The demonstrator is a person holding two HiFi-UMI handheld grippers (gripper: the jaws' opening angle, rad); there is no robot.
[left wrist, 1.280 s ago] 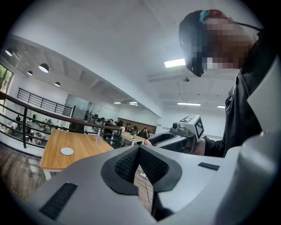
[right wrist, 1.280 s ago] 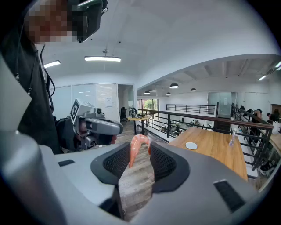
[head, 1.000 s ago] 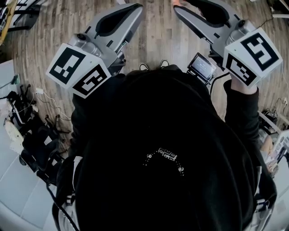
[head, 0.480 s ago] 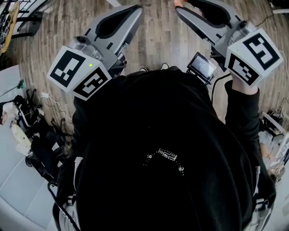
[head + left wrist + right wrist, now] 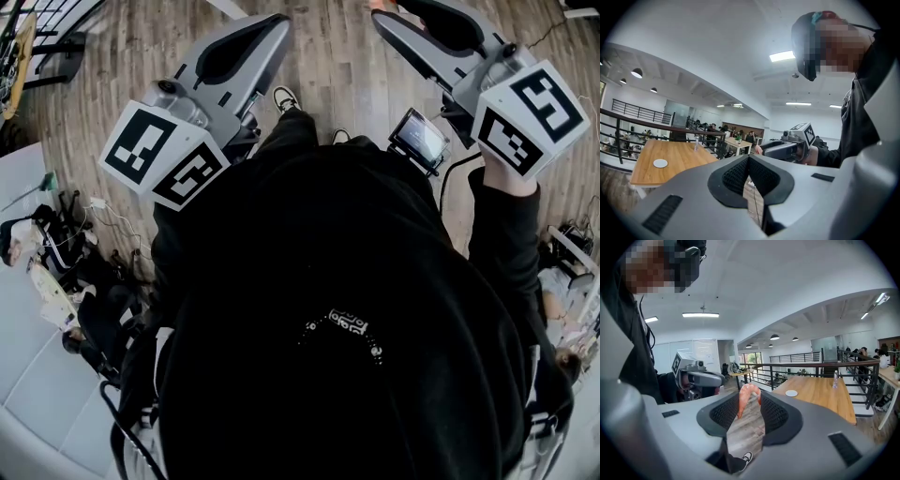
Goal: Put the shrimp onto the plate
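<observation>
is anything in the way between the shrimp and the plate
Nothing visible does. The shrimp is clamped in the right gripper, held up off the ground. The white plate lies bare on the wooden table beyond, with only open floor showing between them.

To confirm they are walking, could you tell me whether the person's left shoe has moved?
Yes: the left shoe has stepped forward over the floorboards, past the right shoe.
</observation>
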